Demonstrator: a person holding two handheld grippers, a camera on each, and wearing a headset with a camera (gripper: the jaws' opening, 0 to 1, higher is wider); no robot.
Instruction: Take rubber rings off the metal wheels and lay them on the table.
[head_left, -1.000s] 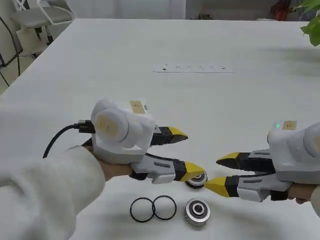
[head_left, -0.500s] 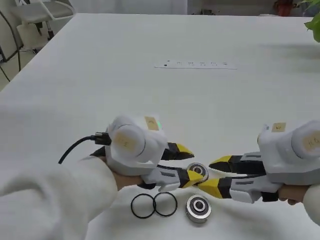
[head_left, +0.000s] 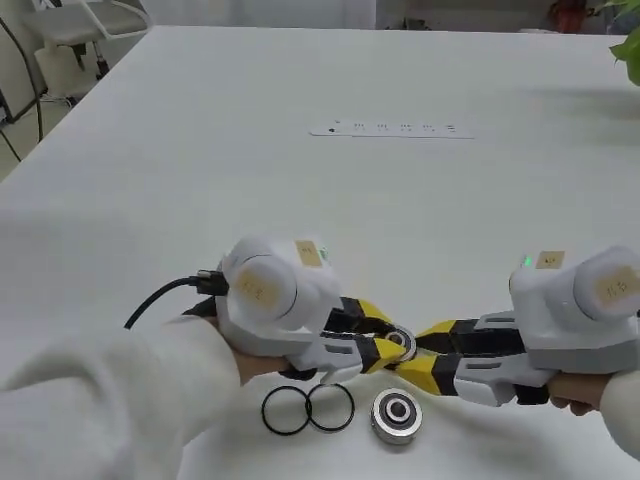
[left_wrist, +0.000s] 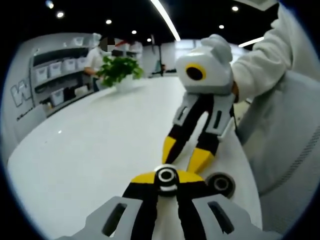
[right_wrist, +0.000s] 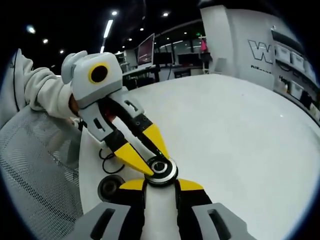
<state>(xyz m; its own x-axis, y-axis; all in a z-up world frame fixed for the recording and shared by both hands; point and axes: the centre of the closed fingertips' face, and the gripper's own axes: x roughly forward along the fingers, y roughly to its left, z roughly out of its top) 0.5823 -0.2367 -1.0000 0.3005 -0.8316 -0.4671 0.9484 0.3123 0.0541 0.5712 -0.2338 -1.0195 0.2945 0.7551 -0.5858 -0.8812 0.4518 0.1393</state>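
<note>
**Wheel held up between your two tools, by the near edge of the tabletop**

On the left, your sleeve (head_left: 100, 400) came in low over the near edge of the tabletop (head_left: 300, 150). Your hand wrapped the left hand-held gripper (head_left: 380, 335) from beneath. It was held roughly level and pointed right. Its jaws were pressed onto the metal wheel (head_left: 400, 342), one yellow tip on either side of it, as the left gripper view showed. That grip seemed meant to steady the wheel just above the surface, so the other tool had something firm to pull against.

Below that gripper, close to the near edge, two rubber rings (head_left: 307, 409) lay flat and just overlapping. Just to their right sat a second wheel (head_left: 397, 415), resting on its face. I judged that this one had already been stripped, though its groove was too small to read.

On the right, the right hand-held gripper (head_left: 415, 348) pointed left and met the first almost nose to nose. Your hand was low and behind it. Its jaws stood only narrowly apart, with their tips against the held wheel. Whether they had actually nipped the ring on its rim, I could not tell. The head-on approach made sense for peeling the ring off sideways.
</note>
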